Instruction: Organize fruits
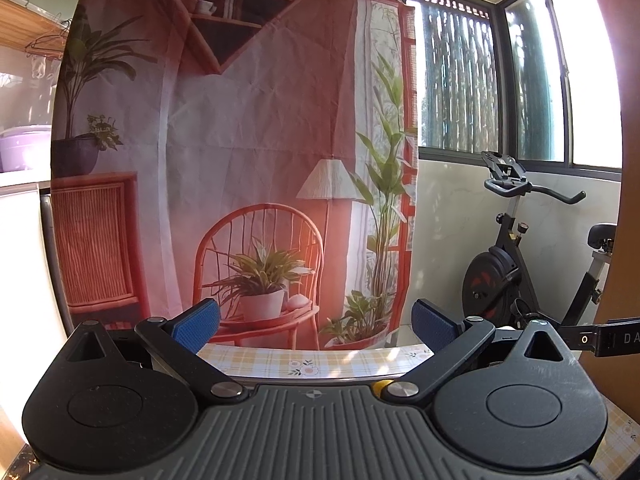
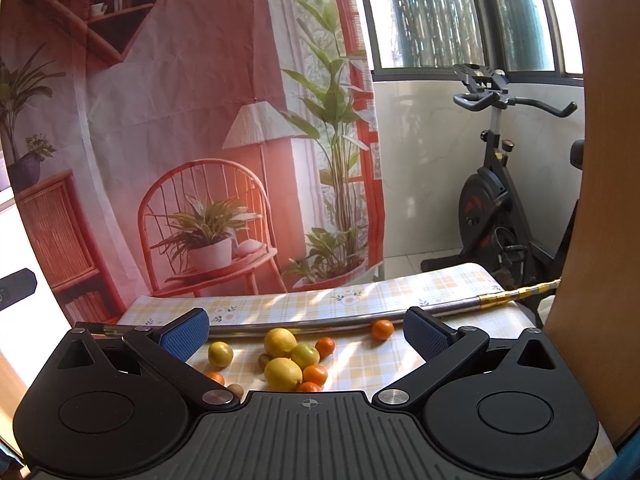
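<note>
Fruit point(image 2: 289, 356) heaped on the checked tablecloth point(image 2: 420, 360) just below and ahead of the right gripper point(image 2: 306, 334), jaws spread and empty; left gripper point(image 1: 316, 324), likewise spread, faces farther off.

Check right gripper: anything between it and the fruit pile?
Nothing visible. The right gripper is open, and the fruit cluster lies on the checked tablecloth directly ahead between its fingers. The metal pole lies beyond the cluster, not in the path.
</note>
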